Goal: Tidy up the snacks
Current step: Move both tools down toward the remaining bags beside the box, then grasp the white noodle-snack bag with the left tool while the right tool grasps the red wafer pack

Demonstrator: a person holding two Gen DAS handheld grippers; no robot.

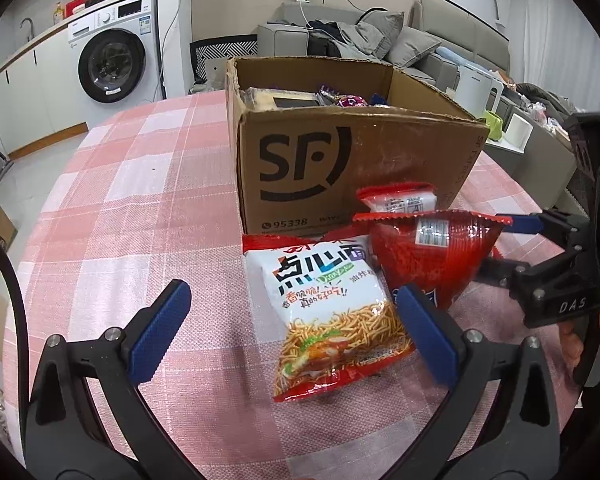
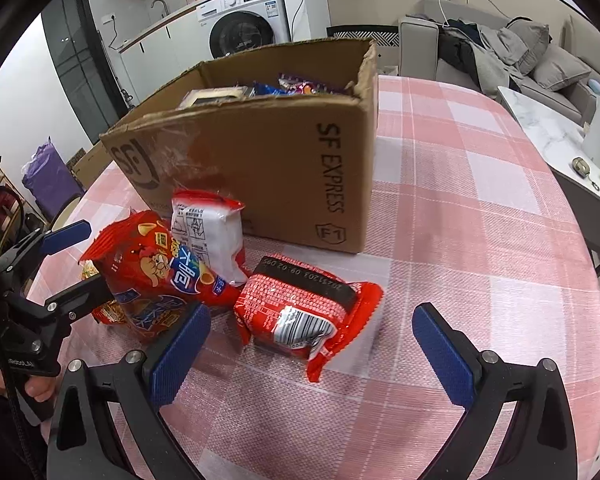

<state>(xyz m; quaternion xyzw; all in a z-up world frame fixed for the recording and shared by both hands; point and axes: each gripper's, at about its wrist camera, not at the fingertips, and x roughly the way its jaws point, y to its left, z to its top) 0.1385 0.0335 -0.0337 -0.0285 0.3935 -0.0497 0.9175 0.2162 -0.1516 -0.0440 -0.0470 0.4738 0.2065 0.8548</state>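
A white and red noodle snack bag lies on the pink checked tablecloth, between the fingers of my open left gripper. Beside it stands a puffy red snack bag, also seen as the red bag. A white packet with red ends leans near the SF cardboard box. My right gripper is open, its fingers on either side of a flat red packet lying on the cloth. The box holds several snacks.
The box stands at the middle of the table. A side table with a white kettle and green mug is to the right. A washing machine and a sofa stand further back. Bare cloth stretches right of the box.
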